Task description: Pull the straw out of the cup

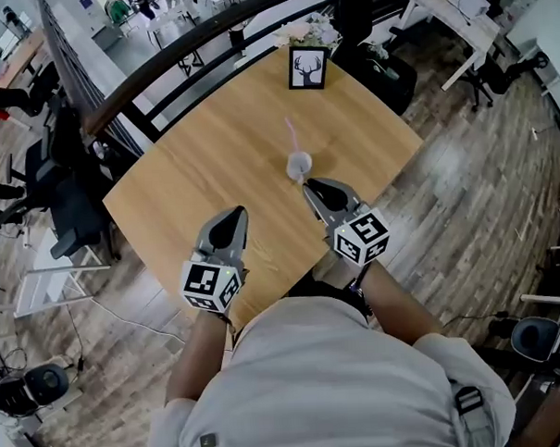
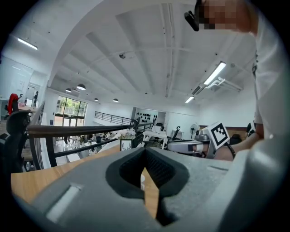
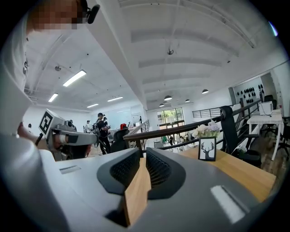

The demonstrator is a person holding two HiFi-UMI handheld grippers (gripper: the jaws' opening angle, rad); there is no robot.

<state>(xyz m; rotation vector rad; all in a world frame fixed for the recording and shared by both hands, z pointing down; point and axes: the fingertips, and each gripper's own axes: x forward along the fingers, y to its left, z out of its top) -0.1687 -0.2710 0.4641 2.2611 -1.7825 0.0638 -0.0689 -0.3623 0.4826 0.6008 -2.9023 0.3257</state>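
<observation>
A small pale cup [image 1: 299,165] stands on the wooden table [image 1: 203,166], right of its middle. A pink straw [image 1: 291,134] sticks up out of it and leans toward the far side. My right gripper [image 1: 307,184] is shut and empty, its tips just short of the cup's near side. My left gripper [image 1: 240,210] is also shut and empty, left of the cup and well apart from it. In the left gripper view the jaws [image 2: 145,149] meet at the tips. The right gripper view shows the same [image 3: 141,153], with the cup hidden.
A framed deer picture [image 1: 308,68] stands at the table's far edge, with flowers [image 1: 309,30] behind it. A dark railing [image 1: 162,70] runs along the far left side. Office chairs [image 1: 66,195] stand left of the table; wooden floor lies to the right.
</observation>
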